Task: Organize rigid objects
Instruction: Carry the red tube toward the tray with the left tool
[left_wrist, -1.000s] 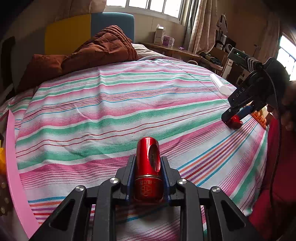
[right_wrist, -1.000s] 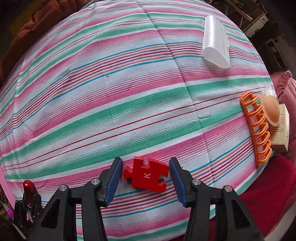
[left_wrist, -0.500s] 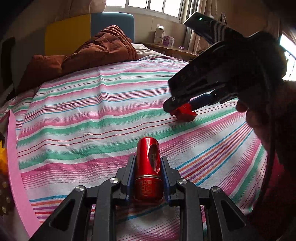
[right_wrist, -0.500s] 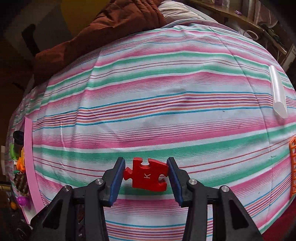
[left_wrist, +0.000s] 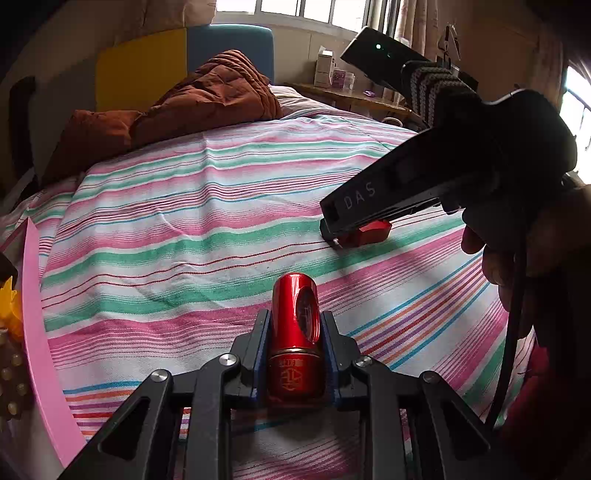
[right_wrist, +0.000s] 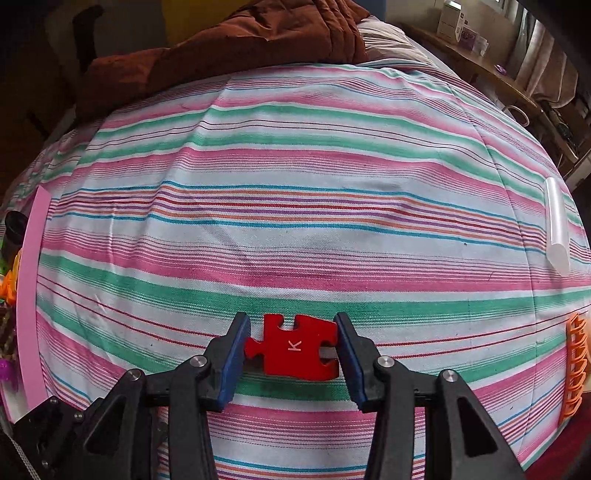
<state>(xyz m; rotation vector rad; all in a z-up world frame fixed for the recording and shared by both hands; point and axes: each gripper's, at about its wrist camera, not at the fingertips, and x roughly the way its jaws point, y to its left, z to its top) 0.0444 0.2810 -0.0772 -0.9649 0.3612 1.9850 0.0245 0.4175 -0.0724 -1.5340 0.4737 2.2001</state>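
Observation:
My left gripper (left_wrist: 295, 328) is shut on a shiny red metal cylinder (left_wrist: 294, 332), held low over the striped bedspread. My right gripper (right_wrist: 293, 349) is shut on a flat red puzzle piece (right_wrist: 295, 347) marked "K", held just above or on the bedspread; it also shows in the left wrist view (left_wrist: 334, 236), ahead and to the right, with the red piece (left_wrist: 371, 232) between its fingers.
A pink tray edge (right_wrist: 31, 280) with small toys lies at the bed's left. A clear plastic tube (right_wrist: 557, 229) and an orange comb-like rack (right_wrist: 576, 365) lie at the right. A brown quilt (left_wrist: 192, 103) is piled at the headboard.
My right gripper has carried the puzzle piece from the bed's right edge toward the middle and lowered it to the bedspread. The left gripper has stayed still with the cylinder.

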